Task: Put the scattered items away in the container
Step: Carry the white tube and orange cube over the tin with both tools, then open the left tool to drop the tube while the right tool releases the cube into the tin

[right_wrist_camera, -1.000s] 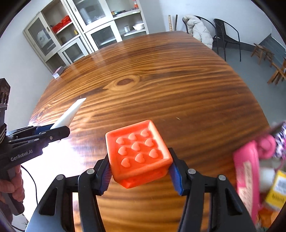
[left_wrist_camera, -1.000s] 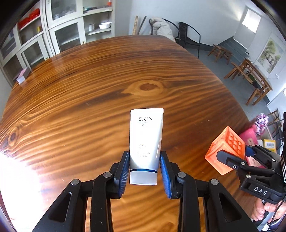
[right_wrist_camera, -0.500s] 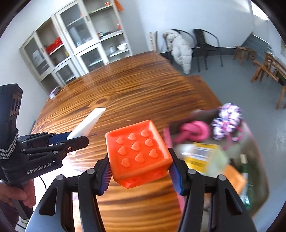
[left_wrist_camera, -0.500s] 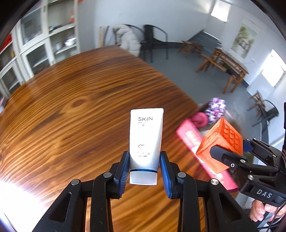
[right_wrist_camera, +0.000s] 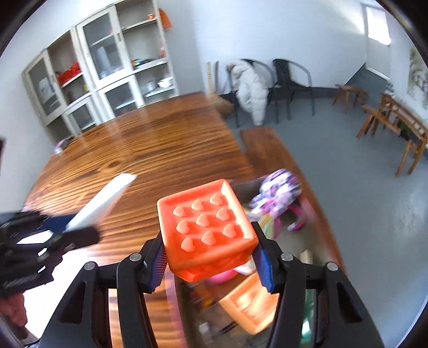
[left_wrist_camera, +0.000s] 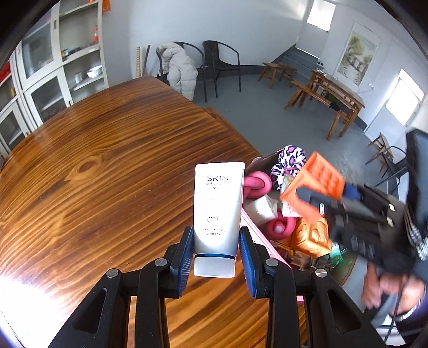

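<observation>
Container [left_wrist_camera: 267,158] beside the table [left_wrist_camera: 107,160] edge, already crowded. My left gripper [left_wrist_camera: 216,254] pinches the cleanser tube [left_wrist_camera: 218,203] near its cap, short of the container. My right gripper [right_wrist_camera: 211,257] clamps the orange cube [right_wrist_camera: 206,227] above the container, placed for dropping.

I see white walls [left_wrist_camera: 254,24], a grey floor [left_wrist_camera: 267,112], glass-fronted cabinets [right_wrist_camera: 107,80], black chairs [left_wrist_camera: 222,67], wooden benches [left_wrist_camera: 329,99], and bright windows [left_wrist_camera: 321,13].
</observation>
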### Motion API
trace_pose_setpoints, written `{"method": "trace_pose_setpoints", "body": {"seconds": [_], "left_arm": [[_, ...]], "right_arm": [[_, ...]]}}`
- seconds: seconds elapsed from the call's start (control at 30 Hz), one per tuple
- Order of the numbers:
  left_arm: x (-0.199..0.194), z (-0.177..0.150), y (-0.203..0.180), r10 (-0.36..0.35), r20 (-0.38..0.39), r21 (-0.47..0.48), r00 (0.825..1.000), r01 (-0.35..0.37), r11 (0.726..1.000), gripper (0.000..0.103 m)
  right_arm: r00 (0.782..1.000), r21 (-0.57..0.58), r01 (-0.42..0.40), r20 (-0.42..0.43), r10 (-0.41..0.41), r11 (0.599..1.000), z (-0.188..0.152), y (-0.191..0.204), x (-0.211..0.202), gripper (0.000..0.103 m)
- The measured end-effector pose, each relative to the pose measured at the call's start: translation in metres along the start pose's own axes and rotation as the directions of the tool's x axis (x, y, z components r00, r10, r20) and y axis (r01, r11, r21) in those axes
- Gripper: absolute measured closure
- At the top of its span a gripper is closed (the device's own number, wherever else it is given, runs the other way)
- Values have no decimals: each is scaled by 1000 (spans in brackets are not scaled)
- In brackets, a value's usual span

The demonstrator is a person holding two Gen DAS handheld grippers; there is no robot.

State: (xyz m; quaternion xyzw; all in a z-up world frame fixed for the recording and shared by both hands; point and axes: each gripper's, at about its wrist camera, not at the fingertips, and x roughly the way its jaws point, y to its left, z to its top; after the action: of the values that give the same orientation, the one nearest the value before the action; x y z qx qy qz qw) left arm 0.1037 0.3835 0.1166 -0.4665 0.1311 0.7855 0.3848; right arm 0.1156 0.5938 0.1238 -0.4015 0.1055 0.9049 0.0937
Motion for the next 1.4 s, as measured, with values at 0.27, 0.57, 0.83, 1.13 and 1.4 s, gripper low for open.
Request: {"method": "trace_pose_setpoints", "body": {"seconds": [0.27, 0.57, 0.83, 1.13, 1.4], "left_arm": [[13, 1, -30, -6, -17, 26, 1000, 6, 1000, 68], [38, 19, -77, -59, -30, 102, 998, 62, 993, 68], [63, 38, -93, -102, -62, 80, 993, 107, 991, 35], [54, 40, -85, -92, -24, 45, 995, 93, 995, 24], [43, 32, -68, -57, -19, 6, 998, 57, 998, 24]], "right_arm": [[1000, 104, 15, -14, -13, 994, -1, -48, -6, 43], [998, 126, -1, -63, 9, 992, -30, -62, -18, 43], [997, 149, 14, -79, -2, 989, -43, -73, -30, 43], [992, 133, -7, -123, 23, 991, -56, -68, -36, 42], [989, 86, -27, -143, 39, 996, -64, -54, -38, 41]]}}
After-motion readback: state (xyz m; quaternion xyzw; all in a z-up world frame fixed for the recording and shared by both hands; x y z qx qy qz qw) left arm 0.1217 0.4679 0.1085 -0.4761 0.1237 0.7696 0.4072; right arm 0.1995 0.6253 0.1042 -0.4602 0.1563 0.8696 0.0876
